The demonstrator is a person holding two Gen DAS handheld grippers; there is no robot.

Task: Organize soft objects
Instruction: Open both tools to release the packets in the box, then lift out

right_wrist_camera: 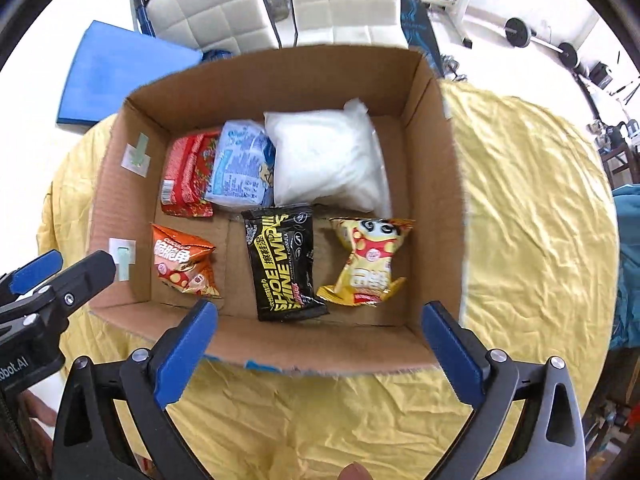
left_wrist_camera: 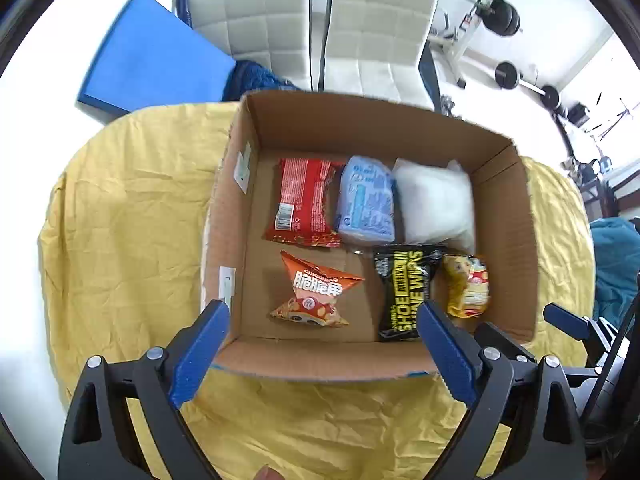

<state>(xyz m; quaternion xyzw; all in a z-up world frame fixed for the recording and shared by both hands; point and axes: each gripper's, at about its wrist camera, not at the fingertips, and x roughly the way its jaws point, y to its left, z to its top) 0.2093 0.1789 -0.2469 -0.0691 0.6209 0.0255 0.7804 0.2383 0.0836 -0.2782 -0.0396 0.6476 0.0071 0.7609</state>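
An open cardboard box stands on a yellow cloth. Inside lie a red pack, a blue tissue pack, a white soft bag, an orange snack bag, a black shoe-wipes pack and a yellow snack bag. My left gripper is open and empty above the box's near wall. My right gripper is open and empty above the near wall too.
The yellow cloth covers the table around the box. Two white chairs and a blue pad stand behind. Weights lie on the floor at the right.
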